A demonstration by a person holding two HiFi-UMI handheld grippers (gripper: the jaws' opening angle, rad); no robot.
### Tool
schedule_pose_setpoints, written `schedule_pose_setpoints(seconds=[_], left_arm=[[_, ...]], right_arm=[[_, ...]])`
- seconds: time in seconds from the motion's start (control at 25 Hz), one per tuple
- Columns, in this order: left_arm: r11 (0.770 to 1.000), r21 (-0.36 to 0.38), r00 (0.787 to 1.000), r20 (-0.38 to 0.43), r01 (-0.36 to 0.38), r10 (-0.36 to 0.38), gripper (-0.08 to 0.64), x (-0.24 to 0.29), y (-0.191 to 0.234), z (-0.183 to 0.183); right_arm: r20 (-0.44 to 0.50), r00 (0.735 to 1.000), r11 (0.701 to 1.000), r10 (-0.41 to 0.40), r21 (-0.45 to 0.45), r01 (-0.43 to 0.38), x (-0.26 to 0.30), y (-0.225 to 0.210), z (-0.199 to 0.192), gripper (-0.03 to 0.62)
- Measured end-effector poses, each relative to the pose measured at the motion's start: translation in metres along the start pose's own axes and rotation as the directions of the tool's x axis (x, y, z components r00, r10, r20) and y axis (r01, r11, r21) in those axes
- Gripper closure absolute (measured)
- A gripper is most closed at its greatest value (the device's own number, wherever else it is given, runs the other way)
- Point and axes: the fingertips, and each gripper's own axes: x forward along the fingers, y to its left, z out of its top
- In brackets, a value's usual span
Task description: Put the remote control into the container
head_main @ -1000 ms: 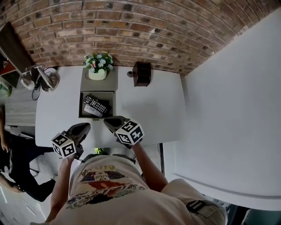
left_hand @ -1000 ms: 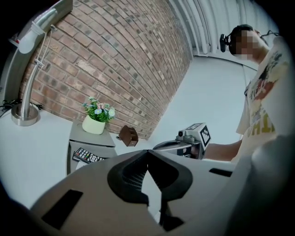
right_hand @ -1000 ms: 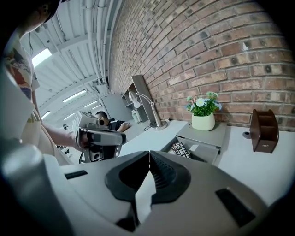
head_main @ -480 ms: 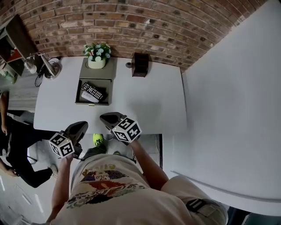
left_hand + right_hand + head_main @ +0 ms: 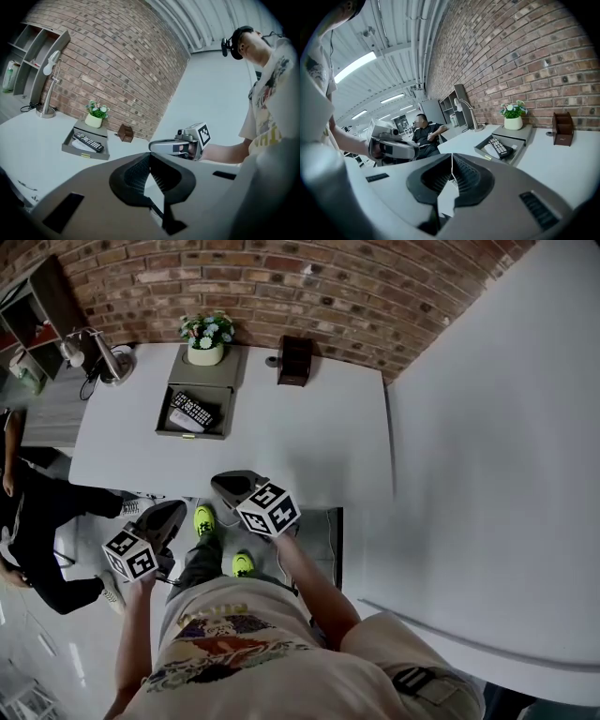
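- Far left, a person in dark clothes (image 5: 28, 531) sat off the table's left end, well apart from everything on it
- A desk lamp (image 5: 101, 357) stood at the back left corner of the white table (image 5: 309, 446), with a shelf unit (image 5: 37, 306) against the brick wall just past it
- The left gripper (image 5: 178, 509) hung below the table's near edge, over the floor and well apart from the container. In the left gripper view its fingers (image 5: 133, 173) were pressed together with nothing between them
- The grey container (image 5: 192, 434) sat on the back left part of the table. The remote control (image 5: 194, 409) was lying inside it, black and slanted, right next to a pale flat thing (image 5: 181, 425) in the same tray
- A little plant in a white pot (image 5: 206, 343) stood on the closed back part of the container, up by the bricks
- Bright green shoes (image 5: 203, 519) showed on the floor below the table edge, between the two grippers
- The right gripper (image 5: 225, 486) was at the table's near edge, near the left one but not touching it. Its fingers (image 5: 433, 178) were squeezed shut on each other, totally empty
- A dark brown box (image 5: 293, 360) stood near the wall, to the right of the container and apart from it
- Far right was just a big plain white wall panel (image 5: 487, 474) running along the table's right end
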Motion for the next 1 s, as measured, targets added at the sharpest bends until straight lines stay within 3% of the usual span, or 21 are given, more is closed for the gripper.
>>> schedule_pose_setpoints(seconds=[0.36, 0.76, 1.0], left_arm=[[1.000, 0.001, 1.000, 0.006, -0.018, 0.018, 0.555, -0.012, -0.028, -0.011], [1.000, 0.027, 1.000, 0.008, 0.014, -0.014, 0.555, -0.004, -0.032, -0.005], [0.999, 0.044, 0.999, 0.039, 0.028, -0.030, 0.555, -0.002, -0.031, 0.012]], right_arm=[[-0.007, 1.000, 0.999, 0.001, 0.036, -0.001, -0.022, 0.020, -0.024, 0.581], [0.009, 0.997, 0.996, -0.078, 0.038, 0.078, -0.031, 0.019, -0.017, 0.583], [0.005, 0.997, 0.997, -0.079, 0.011, 0.079, -0.030, 0.028, -0.007, 0.583]])
